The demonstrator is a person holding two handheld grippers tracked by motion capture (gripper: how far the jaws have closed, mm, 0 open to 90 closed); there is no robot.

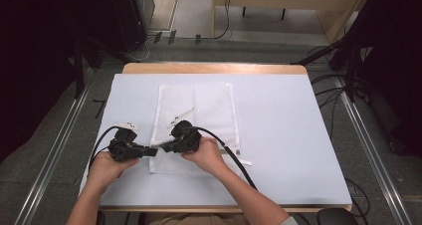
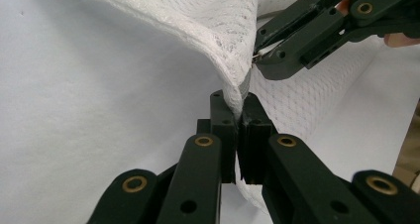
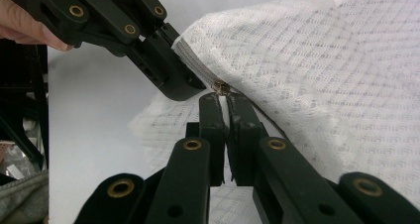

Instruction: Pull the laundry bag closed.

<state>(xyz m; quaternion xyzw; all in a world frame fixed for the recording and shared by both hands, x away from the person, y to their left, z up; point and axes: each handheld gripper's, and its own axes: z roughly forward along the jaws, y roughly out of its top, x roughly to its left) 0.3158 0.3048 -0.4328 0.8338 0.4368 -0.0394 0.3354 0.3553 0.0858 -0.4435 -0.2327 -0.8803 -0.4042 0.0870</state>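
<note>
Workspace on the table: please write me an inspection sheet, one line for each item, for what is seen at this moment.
Surface: wooden table covered by a white sheet, flat.
Job's things: white mesh bag lying on the sheet, its near left corner lifted; a small metal zipper pull sits at the held edge.
Clutter: a small white tag beside the bag's near right corner.
Grippers: left gripper shut on the mesh bag's edge; right gripper shut at the zipper pull, right next to the left one.
Cables: one black cable trails from the right gripper across the bag; another from the left gripper.
Surroundings: grey floor, metal rails, dark stands, loose wires.
</note>
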